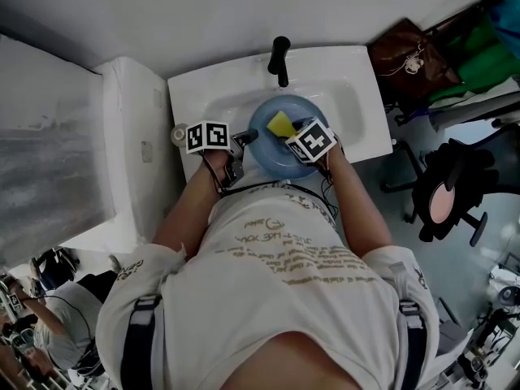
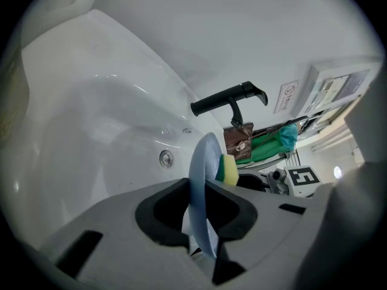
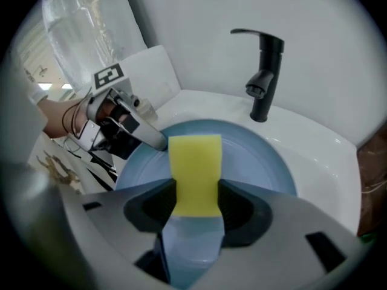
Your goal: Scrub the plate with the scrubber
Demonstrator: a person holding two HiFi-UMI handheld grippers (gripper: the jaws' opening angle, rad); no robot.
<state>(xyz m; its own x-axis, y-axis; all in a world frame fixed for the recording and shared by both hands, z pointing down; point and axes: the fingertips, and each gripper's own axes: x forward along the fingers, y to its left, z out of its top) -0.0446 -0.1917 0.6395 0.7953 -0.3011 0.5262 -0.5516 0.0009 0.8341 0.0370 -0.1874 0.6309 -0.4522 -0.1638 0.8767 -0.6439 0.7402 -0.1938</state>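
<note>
— Clamping onto the plate [image 2: 202, 174], the left gripper [image 2: 202, 222] has both jaws pinched on the rim. In its own view the blue disc shows edge-on between them.

— Where does that plate sit from the tap [image 1: 280, 59]?

— Right in front of the tap, on the person's side of it, held over the white sink [image 1: 349, 96]. The black spout points down towards the plate's far edge.

— And the right gripper [image 3: 195, 204]?

— Its jaws are squeezed on the sponge [image 3: 193, 168], a yellow block gripped at its near end. The free end reaches out towards the tap. The left gripper view picks up a green layer on the sponge, and that green side lies against the plate's face.

— So the sponge is touching the plate?

— Touching, yes, flat on the face, roughly mid-plate and in line with the tap.

— How are the two grippers set?

— From the tap, the left one bites the rim at the near left, and the right one comes in from the near right. Their tips are close together over the plate, and the marker cubes sit just behind them. The person's forearms run back from the tap towards a white shirt [image 1: 284, 266].
</note>
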